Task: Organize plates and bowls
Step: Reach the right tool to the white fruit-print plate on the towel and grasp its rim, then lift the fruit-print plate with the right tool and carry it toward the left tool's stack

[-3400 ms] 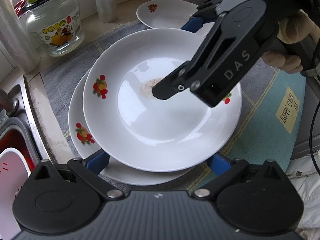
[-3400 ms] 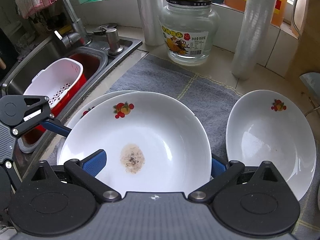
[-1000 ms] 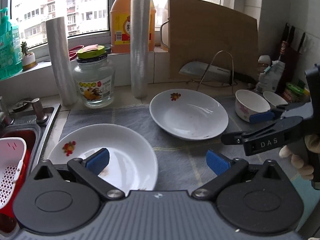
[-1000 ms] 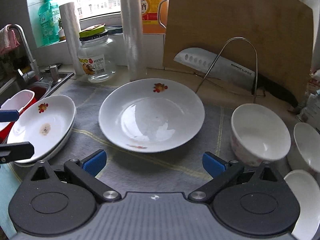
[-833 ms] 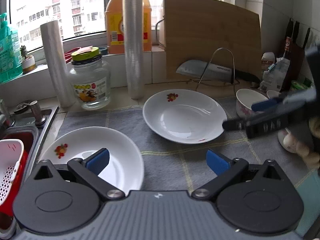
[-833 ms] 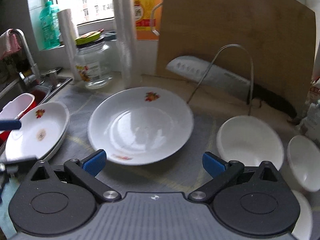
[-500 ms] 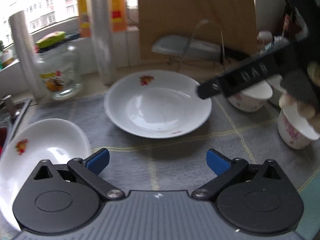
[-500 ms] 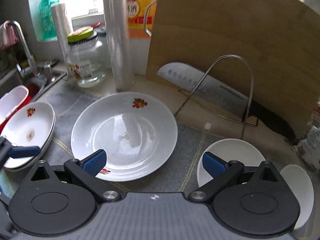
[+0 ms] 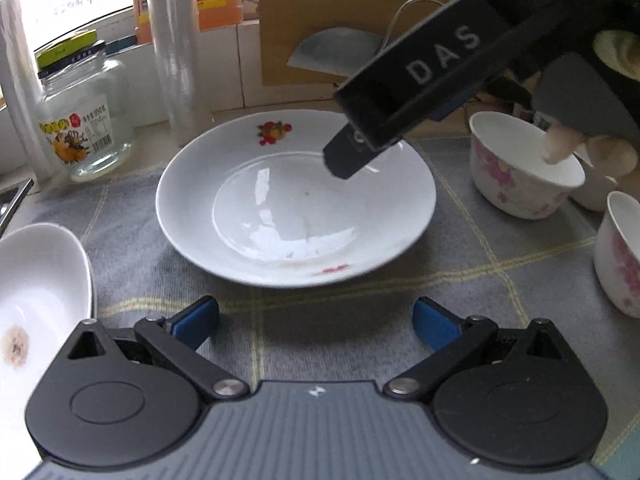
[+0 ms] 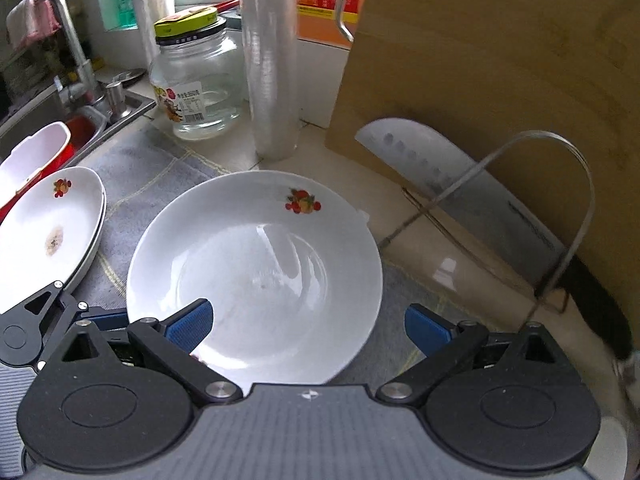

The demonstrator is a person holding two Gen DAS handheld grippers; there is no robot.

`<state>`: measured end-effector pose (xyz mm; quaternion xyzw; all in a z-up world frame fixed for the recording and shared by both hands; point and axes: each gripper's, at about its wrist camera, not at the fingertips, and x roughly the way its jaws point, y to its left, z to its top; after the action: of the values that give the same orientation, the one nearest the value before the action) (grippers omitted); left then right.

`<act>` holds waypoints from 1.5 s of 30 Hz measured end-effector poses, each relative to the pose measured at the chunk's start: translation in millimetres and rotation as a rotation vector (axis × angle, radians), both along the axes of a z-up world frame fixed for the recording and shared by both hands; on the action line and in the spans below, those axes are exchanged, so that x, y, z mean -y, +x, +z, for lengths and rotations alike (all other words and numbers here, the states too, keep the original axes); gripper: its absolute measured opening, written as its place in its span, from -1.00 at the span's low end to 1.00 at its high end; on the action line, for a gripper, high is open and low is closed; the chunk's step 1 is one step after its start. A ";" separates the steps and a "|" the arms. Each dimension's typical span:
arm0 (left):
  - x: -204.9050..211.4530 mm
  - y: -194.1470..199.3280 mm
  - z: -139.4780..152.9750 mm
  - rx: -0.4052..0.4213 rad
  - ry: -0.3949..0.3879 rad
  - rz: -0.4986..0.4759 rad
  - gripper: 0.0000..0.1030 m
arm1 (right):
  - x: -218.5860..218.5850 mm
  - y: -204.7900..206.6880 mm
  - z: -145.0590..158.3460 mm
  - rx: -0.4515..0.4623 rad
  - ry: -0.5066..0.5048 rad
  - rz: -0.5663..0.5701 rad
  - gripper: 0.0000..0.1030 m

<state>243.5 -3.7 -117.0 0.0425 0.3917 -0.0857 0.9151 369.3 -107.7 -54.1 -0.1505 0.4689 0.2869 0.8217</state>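
A white deep plate [image 9: 296, 200] with a fruit print lies alone on the grey mat. My left gripper [image 9: 316, 320] is open just short of its near rim, with nothing between the pads. My right gripper [image 10: 308, 326] hangs open over the same plate [image 10: 256, 272], its left pad above the plate's inside and its right pad outside the rim. In the left wrist view the right gripper [image 9: 352, 152] reaches in from the upper right above the plate's far side. Two stacked plates [image 10: 48, 220] sit to the left, the top one stained. Flowered bowls [image 9: 520, 168] stand to the right.
Behind the plate stand a glass jar [image 10: 196, 84], a roll of plastic wrap [image 10: 272, 60] and a wooden cutting board [image 10: 500, 80]. A cleaver [image 10: 460, 184] leans in a wire rack [image 10: 560, 208]. The sink [image 10: 40, 108] with a white strainer [image 10: 32, 152] is at far left.
Both grippers have left the stacked plates and moved right and forward to the single plate, which now fills the middle of both views. Both stay open.
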 end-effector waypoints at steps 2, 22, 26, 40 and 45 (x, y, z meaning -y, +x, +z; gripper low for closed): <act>1.2 2.9 -1.0 0.008 0.001 0.005 1.00 | -2.0 7.5 -2.1 -0.002 -0.002 0.030 1.00; -4.6 6.5 -6.6 0.074 -0.015 -0.004 0.99 | -39.8 79.6 -21.3 -0.137 0.024 0.233 1.00; -4.2 6.0 -8.0 0.082 -0.014 -0.005 0.99 | -49.6 78.3 -21.6 -0.126 0.001 0.259 1.00; -5.2 8.5 -7.6 0.077 -0.016 -0.010 0.99 | -54.0 81.3 -25.4 -0.182 -0.014 0.291 1.00; -6.2 9.3 -6.6 0.067 -0.022 -0.006 0.99 | -53.5 79.9 -29.5 -0.190 -0.023 0.286 1.00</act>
<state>252.9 2.5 -123.5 0.0364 0.3597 -0.0913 0.9279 449.2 -54.2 -83.6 -0.1972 0.5216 0.4086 0.7226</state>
